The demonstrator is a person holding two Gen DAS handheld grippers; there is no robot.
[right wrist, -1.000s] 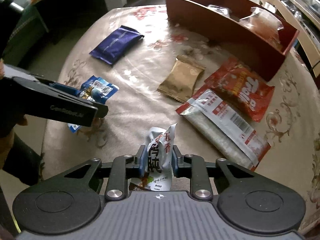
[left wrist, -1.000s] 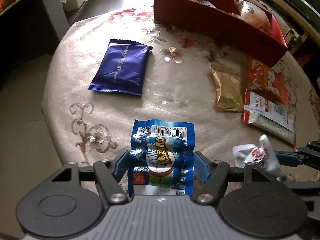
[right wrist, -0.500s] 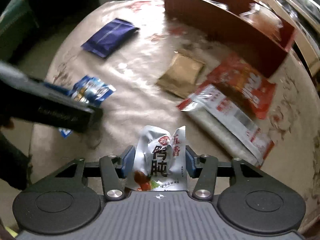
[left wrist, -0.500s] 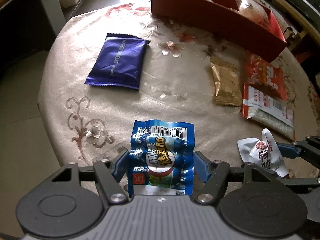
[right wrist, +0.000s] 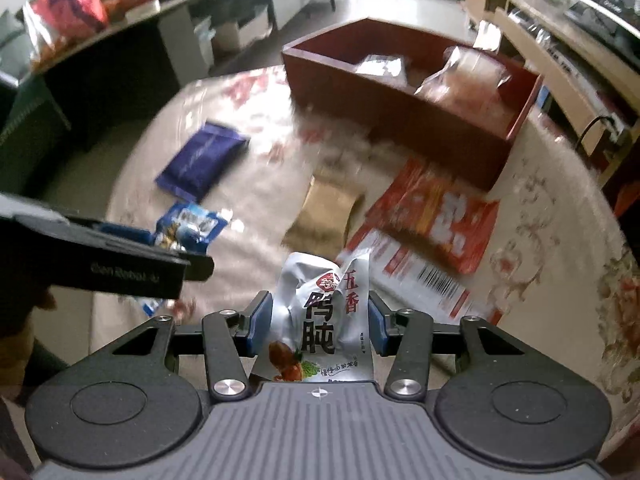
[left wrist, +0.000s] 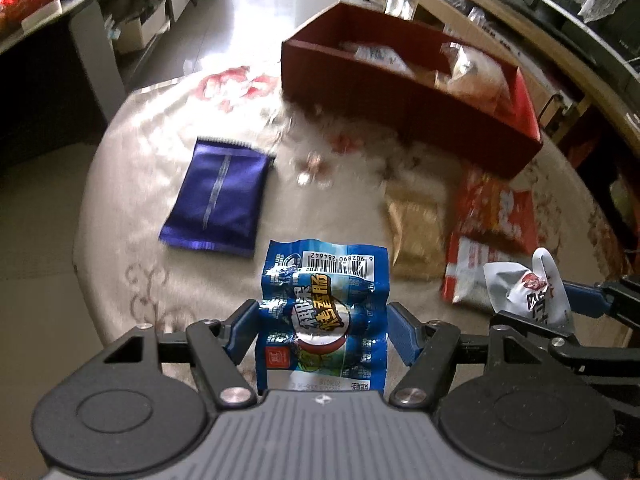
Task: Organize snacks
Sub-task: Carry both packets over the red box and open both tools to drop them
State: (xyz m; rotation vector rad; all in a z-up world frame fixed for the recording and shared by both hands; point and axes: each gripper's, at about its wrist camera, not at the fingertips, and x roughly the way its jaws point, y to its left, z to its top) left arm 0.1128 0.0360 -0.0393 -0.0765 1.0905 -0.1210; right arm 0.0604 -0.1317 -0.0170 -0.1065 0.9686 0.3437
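Note:
My left gripper (left wrist: 322,330) is shut on a blue snack packet (left wrist: 324,304) and holds it above the table's near edge. My right gripper (right wrist: 316,320) is shut on a silver snack pouch (right wrist: 320,320), also lifted; it shows in the left wrist view (left wrist: 528,288) at the right. The blue packet shows in the right wrist view (right wrist: 190,226) at the left. A red-brown box (left wrist: 400,92) stands at the table's far side with several snacks inside.
On the round table with its beige cloth (left wrist: 132,184) lie a dark blue packet (left wrist: 220,196), a gold packet (left wrist: 416,220), a red packet (left wrist: 496,208) and a red-white packet (right wrist: 420,276). Desks and shelves surround the table.
Both grippers have risen and tilted up with their packets, so the box interior and the room now show. The right gripper's jaws widened around the silver pouch a second ago.

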